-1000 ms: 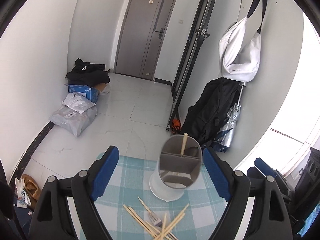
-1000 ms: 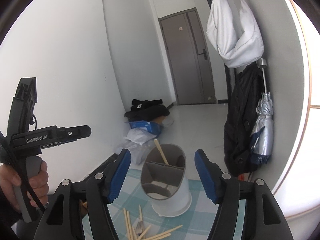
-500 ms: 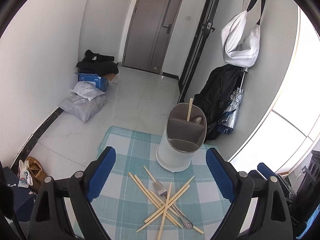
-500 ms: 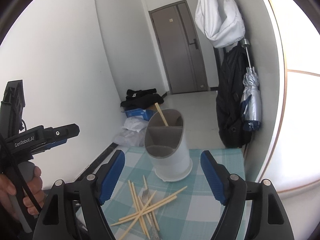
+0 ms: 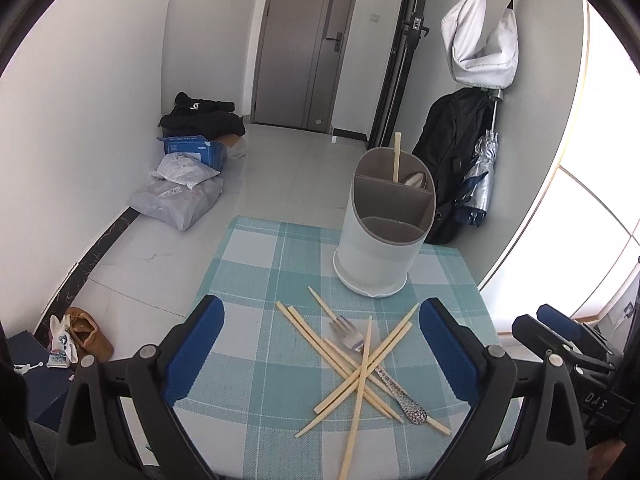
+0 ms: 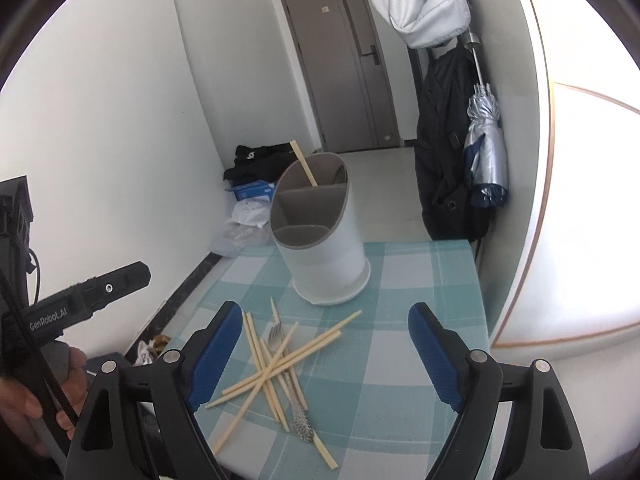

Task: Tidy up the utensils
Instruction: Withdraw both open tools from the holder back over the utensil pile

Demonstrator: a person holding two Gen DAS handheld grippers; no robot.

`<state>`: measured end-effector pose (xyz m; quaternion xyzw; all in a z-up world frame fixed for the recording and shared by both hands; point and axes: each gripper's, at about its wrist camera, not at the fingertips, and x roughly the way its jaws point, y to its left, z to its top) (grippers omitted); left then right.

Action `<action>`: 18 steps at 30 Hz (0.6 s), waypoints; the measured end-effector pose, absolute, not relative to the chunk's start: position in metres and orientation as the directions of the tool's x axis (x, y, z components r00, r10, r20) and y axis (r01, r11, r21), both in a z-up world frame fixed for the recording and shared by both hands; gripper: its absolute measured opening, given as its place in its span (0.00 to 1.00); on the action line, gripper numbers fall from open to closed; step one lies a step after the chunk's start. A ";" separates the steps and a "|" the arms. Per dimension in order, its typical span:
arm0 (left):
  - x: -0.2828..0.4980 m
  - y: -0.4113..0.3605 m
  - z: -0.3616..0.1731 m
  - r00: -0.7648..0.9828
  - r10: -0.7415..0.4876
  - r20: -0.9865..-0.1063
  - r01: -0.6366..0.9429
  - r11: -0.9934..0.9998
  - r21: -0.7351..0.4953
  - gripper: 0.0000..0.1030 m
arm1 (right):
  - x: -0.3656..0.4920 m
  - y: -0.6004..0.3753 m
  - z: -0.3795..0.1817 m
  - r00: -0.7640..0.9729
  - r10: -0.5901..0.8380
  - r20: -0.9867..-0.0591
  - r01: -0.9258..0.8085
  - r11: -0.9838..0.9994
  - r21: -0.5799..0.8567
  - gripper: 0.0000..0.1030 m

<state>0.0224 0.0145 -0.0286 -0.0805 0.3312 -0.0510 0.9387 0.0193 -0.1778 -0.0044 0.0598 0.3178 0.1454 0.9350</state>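
A white utensil holder [image 5: 380, 240] with grey compartments stands at the far side of the checked table [image 5: 256, 292]; one chopstick [image 5: 397, 156] and a spoon bowl [image 5: 416, 179] sit in its back compartments. It also shows in the right wrist view [image 6: 320, 240]. Several wooden chopsticks [image 5: 360, 364] lie crossed over a fork [image 5: 376, 364] with a patterned handle near the table's front. The pile also shows in the right wrist view [image 6: 276, 364]. My left gripper [image 5: 320, 352] is open and empty above the pile. My right gripper [image 6: 324, 356] is open and empty above the table's front.
The table edges fall off to the floor on the left and far side. Bags and a blue box [image 5: 188, 152] lie on the floor by the left wall. A black bag and umbrella [image 5: 476, 184] hang right of the holder.
Both grippers have pulled back from the holder and risen, so the pile of chopsticks and the fork is now in full view. Both stay open.
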 end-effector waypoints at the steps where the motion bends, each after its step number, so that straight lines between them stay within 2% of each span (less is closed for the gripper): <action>1: 0.022 0.015 -0.030 0.768 -0.147 -0.623 0.038 0.982 -0.184 0.94 | 0.020 -0.177 -0.008 0.748 0.309 -0.587 -0.235 0.951 0.201 0.83; 9: 0.031 0.029 -0.051 0.697 -0.174 -0.696 0.006 0.972 -0.237 0.94 | 0.033 -0.166 -0.037 0.651 0.309 -0.694 -0.238 0.951 0.199 0.83; 15: 0.043 0.048 -0.062 0.641 -0.181 -0.746 -0.077 0.952 -0.298 0.94 | 0.054 -0.158 -0.058 0.562 0.330 -0.758 -0.206 0.944 0.258 0.82; 18: 0.048 0.051 -0.065 0.622 -0.169 -0.765 -0.093 0.954 -0.286 0.94 | 0.067 -0.150 -0.066 0.503 0.369 -0.782 -0.208 0.929 0.305 0.71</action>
